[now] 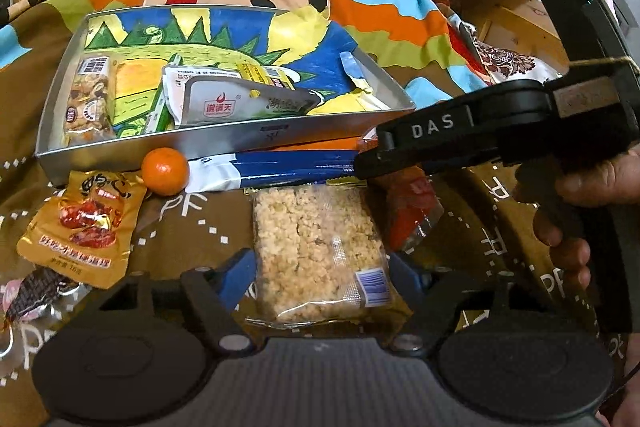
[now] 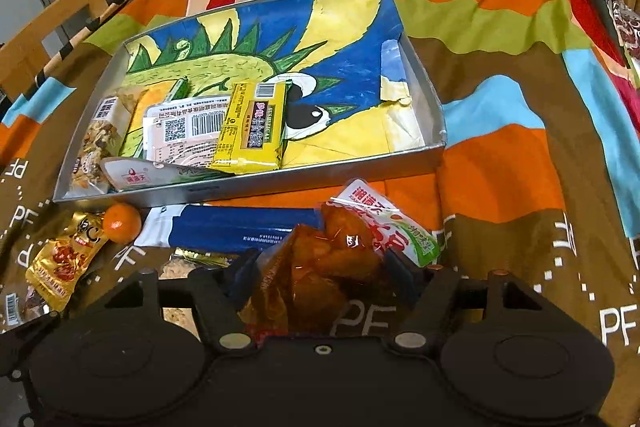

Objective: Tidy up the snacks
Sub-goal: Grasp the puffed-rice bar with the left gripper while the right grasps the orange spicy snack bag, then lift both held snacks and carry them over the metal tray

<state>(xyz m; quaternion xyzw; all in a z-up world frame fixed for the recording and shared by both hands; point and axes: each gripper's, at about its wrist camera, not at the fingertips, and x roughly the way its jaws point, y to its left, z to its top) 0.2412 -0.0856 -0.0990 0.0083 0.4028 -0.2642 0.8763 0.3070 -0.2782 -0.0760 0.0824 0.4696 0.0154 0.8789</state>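
Observation:
A grey box [image 1: 256, 141] [image 2: 256, 183] with a dinosaur drawing inside holds several snack packs at its left end. My left gripper [image 1: 320, 271] stands around a clear pack of puffed-rice cake [image 1: 320, 251], its blue fingers [image 1: 236, 275] at the pack's sides. My right gripper [image 2: 324, 267] is shut on a red-orange snack pouch [image 2: 332, 259] in front of the box; in the left wrist view it [image 1: 460, 143] reaches in from the right over that pouch [image 1: 412, 211].
In front of the box lie a mandarin [image 1: 165, 171] [image 2: 122, 222], a long blue-and-white pack [image 1: 276, 169] [image 2: 240, 231], a golden date pouch [image 1: 80, 227] [image 2: 64, 263] and a dark wrapper [image 1: 36, 291]. A colourful cloth [image 2: 500, 107] covers the surface.

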